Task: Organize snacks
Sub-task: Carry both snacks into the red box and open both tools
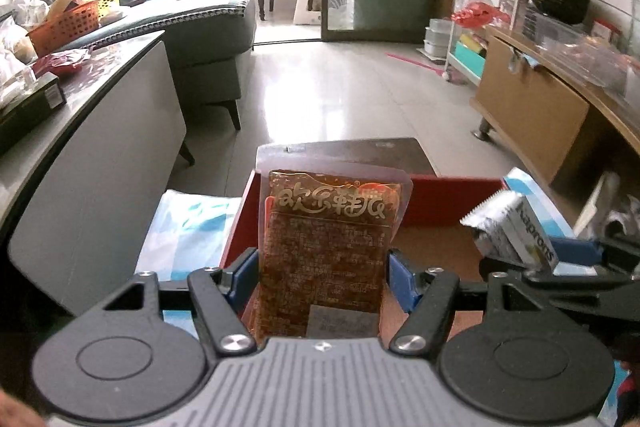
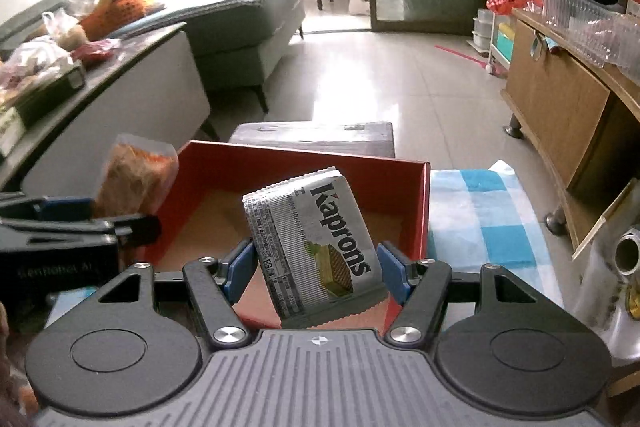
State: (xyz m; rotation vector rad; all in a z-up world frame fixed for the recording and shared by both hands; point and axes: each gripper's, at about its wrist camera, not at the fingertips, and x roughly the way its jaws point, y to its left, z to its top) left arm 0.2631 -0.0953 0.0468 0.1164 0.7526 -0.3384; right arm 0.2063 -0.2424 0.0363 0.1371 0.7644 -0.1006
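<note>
My left gripper point(image 1: 322, 275) is shut on an orange-brown snack packet point(image 1: 326, 247) with gold lettering, held upright over the near left part of a red open box point(image 1: 452, 199). My right gripper point(image 2: 316, 273) is shut on a silver wafer pack point(image 2: 316, 243) marked Kaprons, tilted, above the brown floor of the red box point(image 2: 304, 163). In the left wrist view the wafer pack point(image 1: 508, 231) shows at the right. In the right wrist view the orange packet point(image 2: 132, 179) and the left gripper's blue fingers point(image 2: 66, 207) show at the left.
The box rests on a blue-and-white checked cloth point(image 2: 488, 223). A grey stool point(image 2: 316, 135) stands just beyond it. A dark table point(image 1: 60, 115) with bags and an orange basket point(image 1: 66, 25) is at the left, a wooden cabinet point(image 1: 536, 115) at the right, a sofa point(image 2: 248, 23) behind.
</note>
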